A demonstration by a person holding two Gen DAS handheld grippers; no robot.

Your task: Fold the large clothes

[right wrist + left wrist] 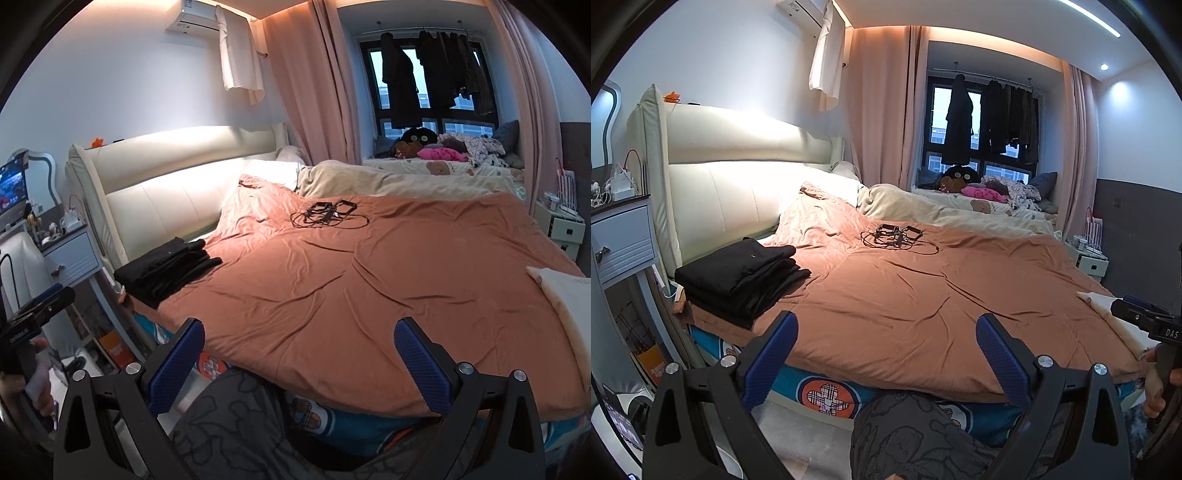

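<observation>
At the far left stands a grey-blue nightstand (624,240) with chargers on top, next to the cream headboard (738,177). On the near left corner of the bed lies a stack of folded black clothes (738,280), resting on the orange blanket (923,295), apart from both grippers. The left gripper (886,350) hangs over the bed's near edge with its blue fingers (775,354) spread wide and nothing between them. Mid-bed, toward the pillows, lies a tangle of black cables (897,238). The right gripper (299,354) is likewise released, its blue pads (421,369) wide apart and empty above the blanket. At the right edge of the bed lies a cream cloth (569,302). Dark coats (436,77) hang at the window beyond.
</observation>
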